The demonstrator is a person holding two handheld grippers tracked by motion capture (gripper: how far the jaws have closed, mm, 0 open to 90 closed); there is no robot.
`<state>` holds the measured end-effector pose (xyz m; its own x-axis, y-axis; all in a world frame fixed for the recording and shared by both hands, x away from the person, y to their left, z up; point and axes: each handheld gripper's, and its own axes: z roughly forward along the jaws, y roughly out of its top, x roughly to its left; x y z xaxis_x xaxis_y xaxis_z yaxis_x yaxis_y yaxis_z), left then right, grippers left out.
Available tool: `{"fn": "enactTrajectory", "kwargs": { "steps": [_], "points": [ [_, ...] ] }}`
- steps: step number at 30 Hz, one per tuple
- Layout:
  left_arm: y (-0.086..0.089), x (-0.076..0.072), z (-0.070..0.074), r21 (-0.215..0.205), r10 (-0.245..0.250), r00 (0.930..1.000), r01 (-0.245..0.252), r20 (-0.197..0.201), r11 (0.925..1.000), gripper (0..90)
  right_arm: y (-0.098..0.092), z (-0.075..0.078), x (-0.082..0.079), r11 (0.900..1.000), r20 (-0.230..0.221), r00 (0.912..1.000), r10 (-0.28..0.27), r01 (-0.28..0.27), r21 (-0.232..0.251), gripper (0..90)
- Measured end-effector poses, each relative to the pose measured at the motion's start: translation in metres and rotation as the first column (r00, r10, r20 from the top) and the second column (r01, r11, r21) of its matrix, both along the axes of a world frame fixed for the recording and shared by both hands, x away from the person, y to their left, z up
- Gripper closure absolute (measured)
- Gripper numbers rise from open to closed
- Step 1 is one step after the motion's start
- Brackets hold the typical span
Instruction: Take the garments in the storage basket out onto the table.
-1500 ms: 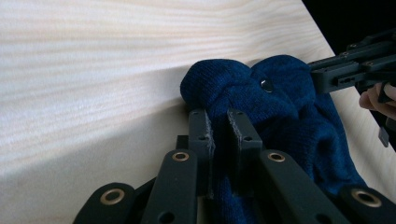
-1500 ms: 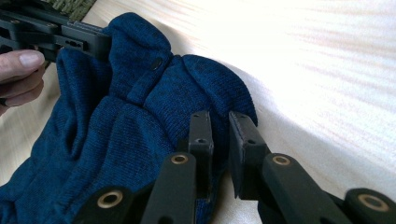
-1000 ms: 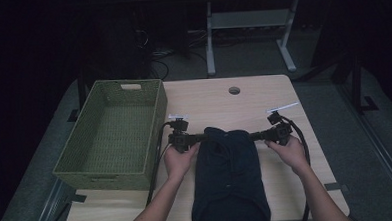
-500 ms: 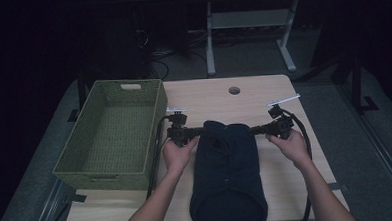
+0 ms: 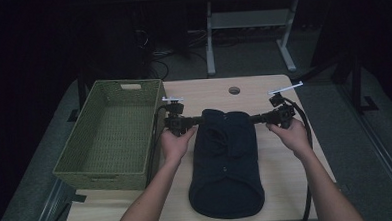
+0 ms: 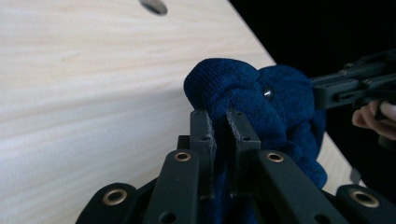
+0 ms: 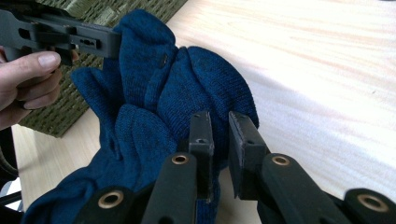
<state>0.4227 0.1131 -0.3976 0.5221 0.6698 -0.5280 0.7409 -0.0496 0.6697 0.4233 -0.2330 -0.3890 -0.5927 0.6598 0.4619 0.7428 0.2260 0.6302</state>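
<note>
**A:** Both hands are in, and the dark blue knit garment (image 5: 225,162) lies lengthwise down the middle of the wooden table (image 5: 203,92), its far edge pinched from either side. The left gripper (image 5: 197,121) has the near-left corner, the right gripper (image 5: 252,119) the opposite one.

**B:** Look down the left gripper's (image 6: 219,133) own camera: jaws drawn narrow, blue wool (image 6: 252,93) clamped between them, a small metal snap showing on the bunched fabric. Solid bite, I'd say.

**A:** And the right gripper (image 7: 219,140)? The jaws stand narrow, with a slim gap between the pads, and the knit (image 7: 177,88) sits against the left pad. It looks like a thin fold is caught, but that grip seems the shallower one to me.

**B:** That's my worry. If they lift or fold from here, soft stretchy wool could creep out of that right pinch, and one corner would drop while the other hangs on.

**A:** Then the whole piece would swing toward the left hand (image 5: 175,144) and crumple instead of folding flat.

**B:** Uneven pull is another risk. Tug the hands apart too hard and the knit stretches or the layers shear; only the top ply might come up.

**A:** And the green woven basket (image 5: 110,134) sits just beside the left gripper, empty. A wide sweep that way could snag the cloth on its rim.

**B:** The right hand (image 5: 290,136) has clear table beside it, at least.
</note>
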Motion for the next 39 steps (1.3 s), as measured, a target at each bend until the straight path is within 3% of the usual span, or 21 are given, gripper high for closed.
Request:
{"fn": "enactTrajectory", "kwargs": {
  "steps": [8, 16, 18, 21, 27, 39],
  "points": [
    [0.000, 0.013, 0.019, -0.005, -0.004, 0.9994, 0.005, 0.034, 1.0000, 82.9, -0.001, 0.018, 0.011, 1.000, 0.026, 0.9996, -0.009, 0.009, 0.006, 80.2],
    [-0.001, 0.020, 0.041, -0.016, -0.005, 0.9968, 0.006, 0.079, 0.9998, 82.8, -0.002, 0.044, 0.016, 1.000, 0.086, 0.9960, -0.022, 0.021, 0.008, 80.0],
    [-0.002, 0.017, 0.040, 0.002, -0.017, 0.9961, 0.017, 0.087, 0.9999, 82.8, -0.002, 0.045, 0.014, 1.000, 0.100, 0.9948, -0.022, 0.022, 0.005, 80.0],
    [-0.001, 0.012, 0.034, -0.008, -0.017, 0.9961, 0.018, 0.087, 0.9998, 82.8, 0.000, 0.041, 0.009, 1.000, 0.119, 0.9927, -0.017, 0.019, -0.013, 80.0],
    [0.001, -0.002, 0.023, 0.010, -0.023, 0.9956, 0.022, 0.091, 0.9997, 82.6, 0.004, 0.030, -0.004, 1.000, 0.144, 0.9895, -0.010, 0.011, -0.003, 79.9],
    [0.004, -0.041, 0.005, 0.029, -0.043, 0.9900, 0.040, 0.135, 0.9988, 82.5, 0.009, 0.015, -0.039, 0.999, 0.185, 0.9823, 0.031, -0.029, -0.015, 79.6]
  ]
}}
